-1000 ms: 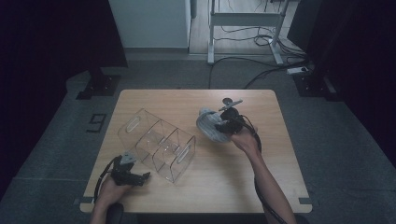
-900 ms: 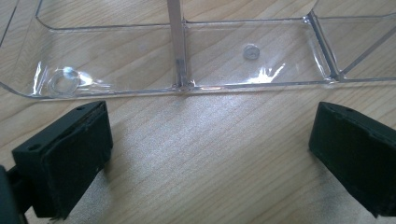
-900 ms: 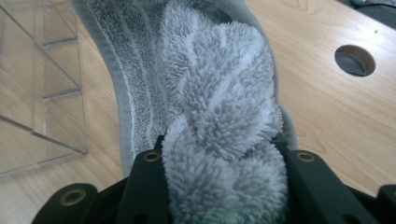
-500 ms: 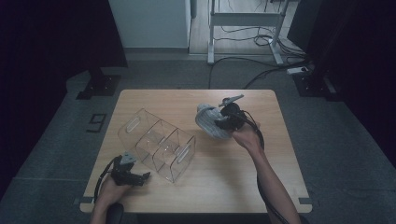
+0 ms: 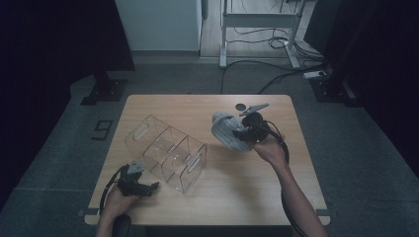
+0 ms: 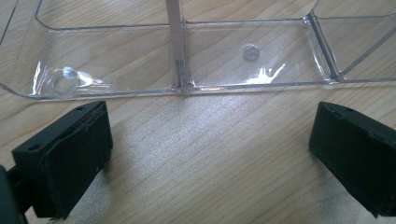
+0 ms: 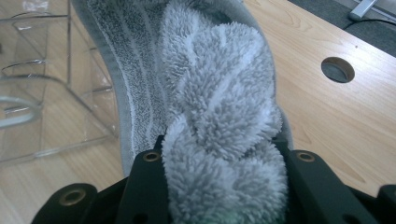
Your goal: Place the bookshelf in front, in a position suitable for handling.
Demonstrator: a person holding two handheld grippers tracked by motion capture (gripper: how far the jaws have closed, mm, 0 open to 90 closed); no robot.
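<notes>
Grey fluffy towel [image 5: 228, 131] pinched in the right tongs [image 5: 242, 132], held above the counter [image 5: 237, 190] right of the clear plastic divided organizer [image 5: 165, 153], left tongs [image 5: 147, 187] spread, resting near the organizer's near-left wall, nothing between them

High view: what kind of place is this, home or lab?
Probably a lab or recording workspace, not a home. A lone wooden table stands on grey carpet, cables trail across the floor by a metal frame, and dark screens flank the table.
</notes>
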